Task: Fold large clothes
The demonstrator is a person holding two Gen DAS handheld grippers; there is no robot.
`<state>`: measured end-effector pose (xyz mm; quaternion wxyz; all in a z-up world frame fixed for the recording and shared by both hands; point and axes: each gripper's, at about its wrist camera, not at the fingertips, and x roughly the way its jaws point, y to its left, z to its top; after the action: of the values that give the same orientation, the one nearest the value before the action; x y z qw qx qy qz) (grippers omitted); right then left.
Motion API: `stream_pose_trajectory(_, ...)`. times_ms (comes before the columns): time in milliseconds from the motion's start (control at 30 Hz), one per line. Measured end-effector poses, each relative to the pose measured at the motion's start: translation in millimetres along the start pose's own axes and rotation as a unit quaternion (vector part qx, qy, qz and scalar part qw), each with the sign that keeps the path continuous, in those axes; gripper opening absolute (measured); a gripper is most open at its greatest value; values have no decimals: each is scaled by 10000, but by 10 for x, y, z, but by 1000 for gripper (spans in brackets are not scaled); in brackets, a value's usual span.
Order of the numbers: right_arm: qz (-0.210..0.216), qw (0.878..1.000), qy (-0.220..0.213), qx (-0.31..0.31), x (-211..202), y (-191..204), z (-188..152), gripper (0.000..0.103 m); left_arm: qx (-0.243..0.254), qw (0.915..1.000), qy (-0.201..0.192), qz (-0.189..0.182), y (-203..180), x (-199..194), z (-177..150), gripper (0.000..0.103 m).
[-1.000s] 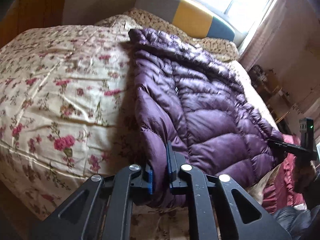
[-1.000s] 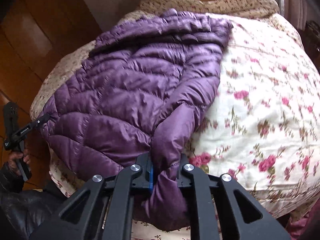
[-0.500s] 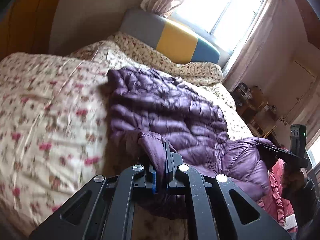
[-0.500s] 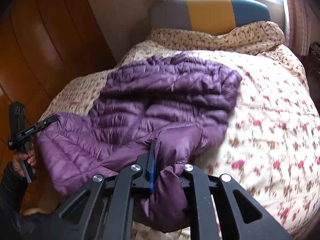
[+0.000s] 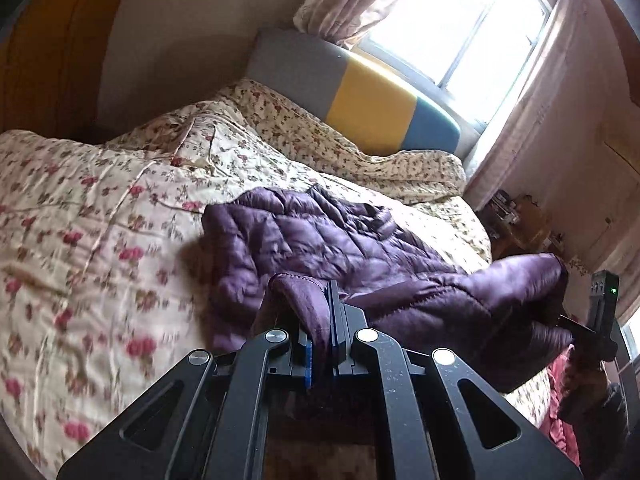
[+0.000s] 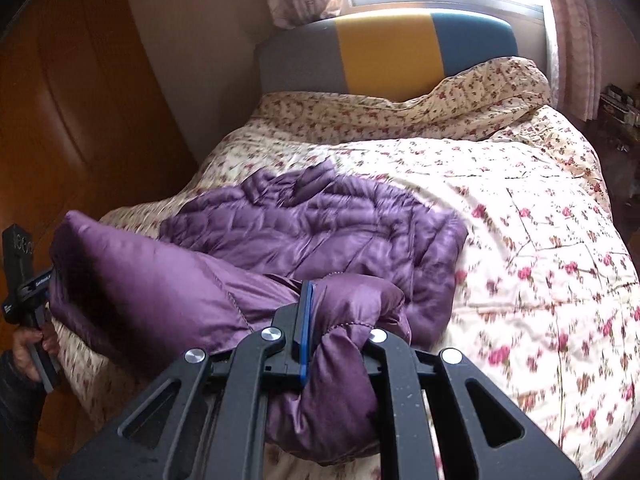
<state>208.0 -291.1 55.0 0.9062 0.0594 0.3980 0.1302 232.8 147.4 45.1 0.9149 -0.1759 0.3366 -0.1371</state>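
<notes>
Both tongs clamp the purple jacket's [image 6: 320,220] hem above a floral quilt [image 6: 520,208] under a bright window [image 5: 460,20].

Both wrist cameras looked steeply down past their own fingers from close range, sharing the bed [image 5: 100,240] and headboard [image 6: 384,48] at twelve o'clock.

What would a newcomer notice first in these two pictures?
First, the purple jacket spread on the floral quilt, its near edge lifted off the bed. The left gripper and right gripper are each shut on a near corner of it. Behind, the grey, yellow and blue headboard stands under a bright window.
</notes>
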Motion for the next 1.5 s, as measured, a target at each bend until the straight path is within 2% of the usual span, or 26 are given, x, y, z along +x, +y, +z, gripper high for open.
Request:
stream_pose_trajectory(333,-324,9993,28,185,696,-149,539,10,-156,9988,149,440,238,718,468,6)
stream_pose_trajectory(633,-658,9958,366,514,1384,-361,736,10,-302,9952,405,838,395,1329,737,6)
stream_pose_trajectory(733,-658,9949,413,644,1480,-409,765,16,-401,9936,551,902,469,1491,759,6)
stream_pose_trajectory(800,-577,9948,419,724,1504,-447,795,24,-561,9932,595,824,527,1526,772,6)
stream_pose_trajectory(833,-539,9950,419,731,1504,-453,802,27,-644,9931,609,768,557,1517,778,10)
stream_pose_trajectory(867,-440,9950,438,781,1503,-465,806,35,-707,9931,616,700,579,1514,784,13)
stream_pose_trajectory(900,-328,9949,448,842,1489,-470,805,50,-796,9930,618,616,613,1489,786,20)
stream_pose_trajectory(967,-149,9953,359,891,1425,-461,816,61,-860,9934,516,554,654,1394,787,39)
stream_pose_trajectory(1000,-138,9925,634,1039,1403,-442,827,67,-864,9938,455,538,651,1359,789,58)
stream_pose_trajectory(1033,-69,9923,615,1077,1373,-429,844,70,-877,9939,349,578,668,1285,786,72)
stream_pose_trajectory(1100,41,9919,541,1144,1297,-409,871,77,-962,9937,231,533,720,1163,779,73)
stream_pose_trajectory(1233,215,9912,364,1255,1065,-381,874,88,-1134,9929,240,283,820,989,642,76)
stream_pose_trajectory(1300,125,9922,217,1219,885,-387,805,98,-1143,9927,305,236,848,940,527,76)
stream_pose_trajectory(1433,18,9909,217,1329,631,-501,537,99,-1405,9889,479,-31,932,855,162,81)
stream_pose_trajectory(1500,-60,9890,394,1424,559,-597,295,100,-1599,9852,571,-230,973,831,-48,81)
